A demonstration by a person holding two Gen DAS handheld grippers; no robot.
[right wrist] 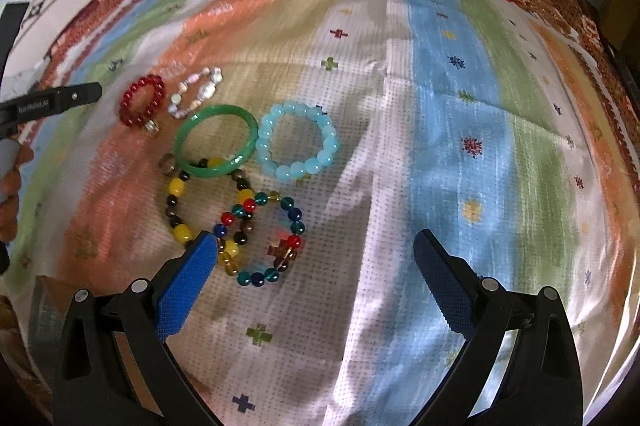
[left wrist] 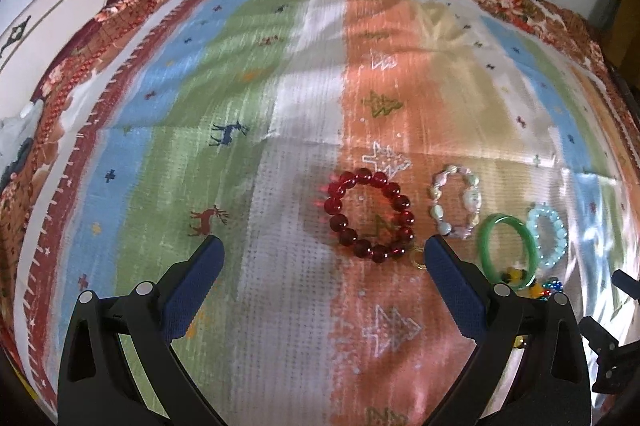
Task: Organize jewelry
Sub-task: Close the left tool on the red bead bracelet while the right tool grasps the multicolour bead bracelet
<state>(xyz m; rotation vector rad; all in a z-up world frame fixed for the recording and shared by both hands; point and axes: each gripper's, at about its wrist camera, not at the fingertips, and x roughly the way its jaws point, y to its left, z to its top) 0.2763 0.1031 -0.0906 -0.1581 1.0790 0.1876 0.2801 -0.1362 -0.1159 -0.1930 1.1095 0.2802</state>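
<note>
Hovering both grippers, left gripper [left wrist: 322,246] and right gripper [right wrist: 314,242], jaws apart, I'm seeing the red bracelet [left wrist: 370,214] lying between my left jaws on the striped cloth [left wrist: 280,105].

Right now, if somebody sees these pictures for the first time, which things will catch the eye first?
First, the cluster of bracelets on the striped cloth: a red bead bracelet, a green bangle beside a light blue bead bracelet. Nearer the open right gripper, two multicoloured bead bracelets overlap. The left gripper is open, empty.
</note>
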